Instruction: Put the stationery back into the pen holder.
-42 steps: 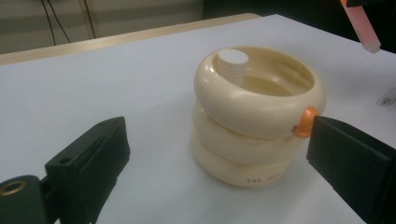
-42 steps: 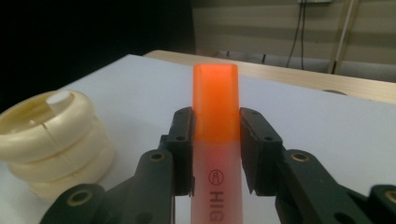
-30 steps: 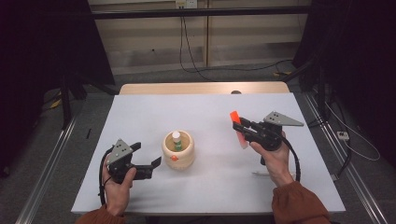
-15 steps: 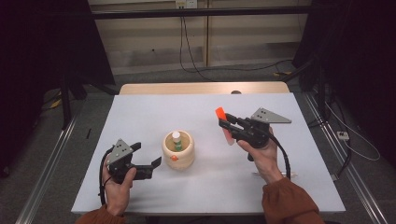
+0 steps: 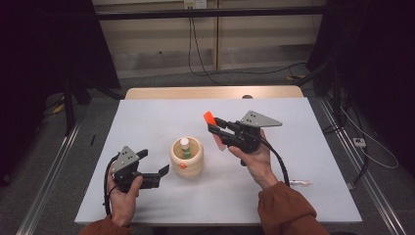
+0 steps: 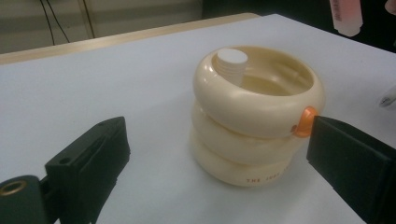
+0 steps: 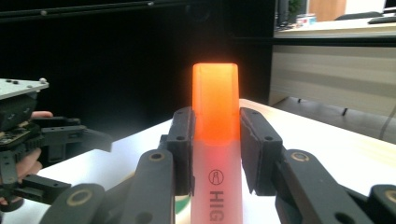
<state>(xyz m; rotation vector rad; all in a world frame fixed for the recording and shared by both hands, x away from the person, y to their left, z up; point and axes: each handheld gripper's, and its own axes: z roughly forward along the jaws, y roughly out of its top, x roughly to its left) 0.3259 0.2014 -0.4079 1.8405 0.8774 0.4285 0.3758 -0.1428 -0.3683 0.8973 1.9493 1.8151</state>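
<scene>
right gripper point(image 5: 211, 125) | raised, level | jaws clamp highlighter point(image 7: 215, 140)

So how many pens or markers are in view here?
2. An orange highlighter is clamped in the right tool, above the table. A white-capped, green-bodied pen stands in the cream holder. More could be hidden inside the holder.

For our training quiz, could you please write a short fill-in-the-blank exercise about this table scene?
1. The right gripper is shut on a highlighter with an ____ cap.
2. The cream ringed holder stands on the ____ table.
3. The left gripper has its jaws ____, one on either side of the holder.

Missing words: orange; white; open
</scene>
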